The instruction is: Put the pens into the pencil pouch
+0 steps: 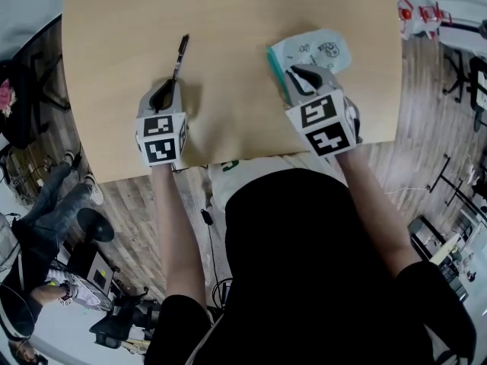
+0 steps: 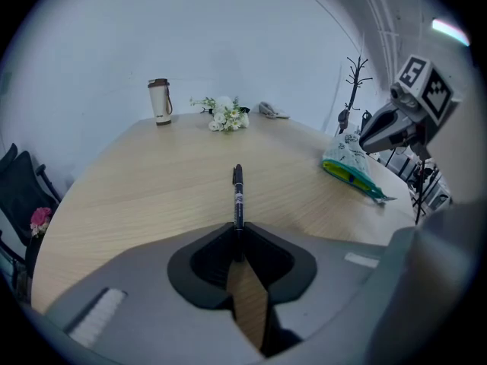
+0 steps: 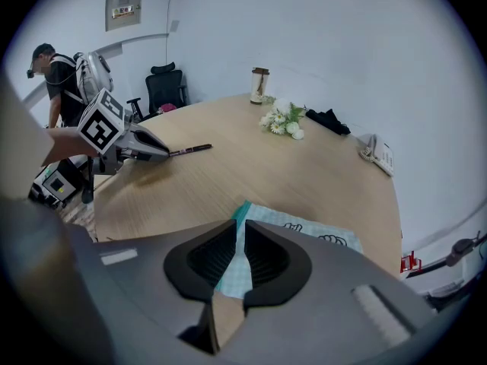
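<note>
A black pen [image 1: 179, 55] lies on the round wooden table [image 1: 228, 21], pointing away from me. My left gripper [image 1: 172, 82] is at its near end; in the left gripper view the jaws are drawn in on the pen [image 2: 237, 192], and the left gripper [image 2: 238, 226] is shut on it. A pale mint pencil pouch [image 1: 319, 50] with a green zip edge lies to the right. My right gripper [image 1: 293, 73] stands over its left end. In the right gripper view the pouch [image 3: 304, 230] fabric runs up between the narrow jaws of the right gripper [image 3: 240, 230], which is shut on it.
At the table's far side stand a tumbler [image 2: 159, 101], a small bunch of white flowers [image 2: 226, 114] and a dark bundle [image 3: 327, 119]. A phone [image 3: 378, 153] sits near the edge. A person [image 3: 65, 82] stands beyond the table; chairs [image 3: 163, 90] surround it.
</note>
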The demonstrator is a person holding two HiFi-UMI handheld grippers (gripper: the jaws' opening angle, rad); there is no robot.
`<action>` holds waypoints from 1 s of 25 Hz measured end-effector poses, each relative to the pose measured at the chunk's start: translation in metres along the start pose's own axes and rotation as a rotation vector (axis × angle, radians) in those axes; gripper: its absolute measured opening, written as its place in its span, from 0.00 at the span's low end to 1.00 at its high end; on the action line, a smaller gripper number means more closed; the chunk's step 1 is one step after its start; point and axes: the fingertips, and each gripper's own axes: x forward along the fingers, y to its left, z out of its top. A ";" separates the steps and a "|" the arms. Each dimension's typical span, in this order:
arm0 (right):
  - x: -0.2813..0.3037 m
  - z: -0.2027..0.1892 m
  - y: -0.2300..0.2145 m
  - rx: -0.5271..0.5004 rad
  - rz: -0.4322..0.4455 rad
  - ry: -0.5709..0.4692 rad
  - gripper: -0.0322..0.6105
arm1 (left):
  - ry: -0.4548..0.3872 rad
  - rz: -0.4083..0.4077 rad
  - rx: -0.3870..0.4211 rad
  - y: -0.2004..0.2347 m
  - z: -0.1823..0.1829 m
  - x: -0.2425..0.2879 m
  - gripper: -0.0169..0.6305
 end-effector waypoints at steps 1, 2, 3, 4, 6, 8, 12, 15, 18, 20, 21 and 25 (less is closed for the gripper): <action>0.001 -0.001 0.000 0.004 0.000 0.004 0.12 | -0.001 0.000 0.002 0.000 0.000 0.000 0.08; 0.001 -0.003 0.001 0.007 0.000 0.007 0.12 | -0.001 0.000 0.003 -0.001 0.000 0.000 0.08; 0.002 -0.004 0.002 0.009 0.002 0.011 0.12 | -0.001 -0.001 0.005 -0.001 0.000 -0.001 0.08; 0.003 -0.006 0.003 0.011 0.004 0.015 0.12 | -0.001 -0.003 0.007 -0.001 0.000 -0.002 0.08; 0.005 -0.010 0.005 0.016 0.010 0.024 0.12 | 0.002 -0.007 0.012 -0.003 -0.001 -0.002 0.08; 0.008 -0.016 0.007 0.023 0.019 0.037 0.12 | 0.003 -0.010 0.011 -0.006 -0.002 -0.002 0.08; 0.016 -0.025 0.011 0.018 0.023 0.060 0.13 | -0.006 -0.002 0.003 -0.011 -0.003 -0.006 0.08; 0.022 -0.032 0.017 0.007 0.024 0.078 0.20 | -0.011 0.000 0.006 -0.016 -0.005 -0.009 0.08; 0.028 -0.036 0.018 -0.018 0.010 0.088 0.25 | -0.020 -0.003 0.012 -0.021 -0.002 -0.011 0.08; 0.031 -0.039 0.018 -0.035 -0.006 0.100 0.26 | -0.023 -0.007 0.011 -0.024 -0.001 -0.012 0.08; 0.032 -0.041 0.018 -0.043 -0.015 0.108 0.26 | -0.023 -0.009 0.011 -0.026 -0.002 -0.012 0.08; 0.036 -0.047 0.015 -0.066 -0.060 0.127 0.26 | -0.029 -0.017 0.014 -0.032 -0.001 -0.015 0.08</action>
